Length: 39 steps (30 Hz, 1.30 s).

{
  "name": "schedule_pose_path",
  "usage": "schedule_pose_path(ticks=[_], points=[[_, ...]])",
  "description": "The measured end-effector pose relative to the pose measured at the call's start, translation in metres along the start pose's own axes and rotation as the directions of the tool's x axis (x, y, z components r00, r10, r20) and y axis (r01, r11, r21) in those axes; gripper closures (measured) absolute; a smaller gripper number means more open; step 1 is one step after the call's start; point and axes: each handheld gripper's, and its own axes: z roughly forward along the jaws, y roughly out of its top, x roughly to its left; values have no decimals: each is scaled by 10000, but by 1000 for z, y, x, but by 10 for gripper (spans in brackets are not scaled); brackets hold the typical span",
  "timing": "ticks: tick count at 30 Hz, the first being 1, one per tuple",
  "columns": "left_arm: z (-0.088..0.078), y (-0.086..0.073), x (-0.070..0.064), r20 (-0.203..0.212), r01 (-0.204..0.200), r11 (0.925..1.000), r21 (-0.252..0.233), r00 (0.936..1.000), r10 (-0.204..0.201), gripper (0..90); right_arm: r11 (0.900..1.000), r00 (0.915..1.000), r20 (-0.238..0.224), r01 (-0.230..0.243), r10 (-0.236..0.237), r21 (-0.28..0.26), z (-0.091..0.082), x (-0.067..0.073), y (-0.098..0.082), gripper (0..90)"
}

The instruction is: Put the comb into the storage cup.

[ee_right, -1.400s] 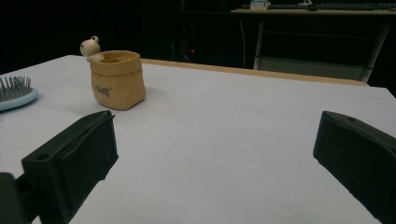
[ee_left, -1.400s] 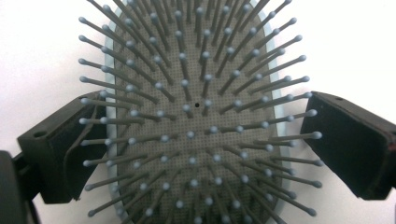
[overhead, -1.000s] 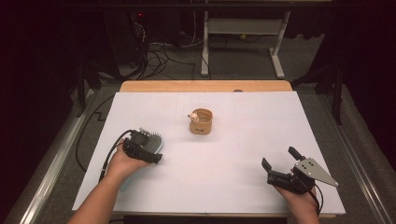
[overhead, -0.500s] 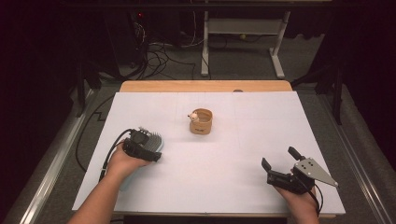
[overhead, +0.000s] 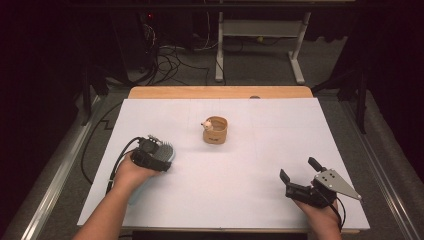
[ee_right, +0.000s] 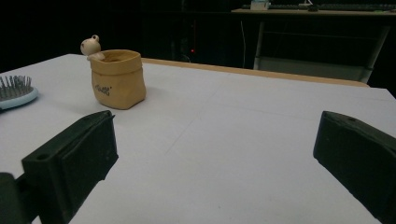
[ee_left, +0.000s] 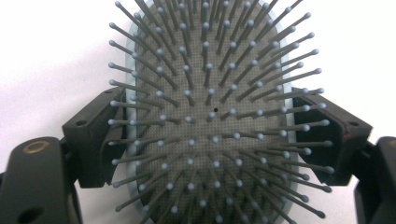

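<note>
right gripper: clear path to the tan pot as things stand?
Probably yes. The right gripper is open with nothing between its jaws, and bare white table lies between it and the tan pot. The hairbrush sits off to the side.

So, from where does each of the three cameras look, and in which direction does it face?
High view: above the person's side, facing forward and down on the white table; both forearms, left gripper, right gripper.
Left gripper view: on the left gripper, looking down at the hairbrush; its jaws, just closing, flank the brush head.
Right gripper view: low on the right gripper, looking level across the table; its jaws stand wide apart.
Shared: high and right gripper views show the yellow pot and the hairbrush.
</note>
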Motion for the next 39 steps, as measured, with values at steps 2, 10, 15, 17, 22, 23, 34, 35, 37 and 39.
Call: schedule_pose_path(ticks=[2,10,15,17,22,23,34,35,37,39], points=[[0,0,0,-9,26,10000,-22,10000,-26,196,10000,10000,2,-1,1,-2,0,0,0,4],[1,0,0,-59,37,10000,9,10000,-37,201,10000,10000,-20,24,-24,19,0,1,0,4],[1,0,-1,-108,22,10000,55,9999,-21,203,10000,10000,4,1,-1,26,0,1,0,4],[1,0,-1,-113,35,10000,61,9999,-34,204,10000,10000,0,21,-21,16,0,1,0,4],[1,1,-1,-172,25,9999,120,9998,-23,206,10000,10000,-1,10,-10,38,1,1,0,4],[1,1,-2,-174,24,10000,97,9998,-22,206,10000,10000,8,18,-18,21,0,1,0,4],[0,1,-2,-168,17,10000,40,9999,-16,208,10000,10000,44,-11,11,11,0,0,0,4],[0,1,-2,-161,26,10000,19,9999,-26,208,10000,10000,45,-24,24,-1,0,0,0,4],[-1,1,-2,-158,22,10000,28,9999,-22,208,10000,10000,45,-21,21,-29,-1,0,0,4],[-1,1,-2,-174,9,10000,50,9998,-8,208,10000,10000,48,-39,39,-16,-1,0,0,4]])
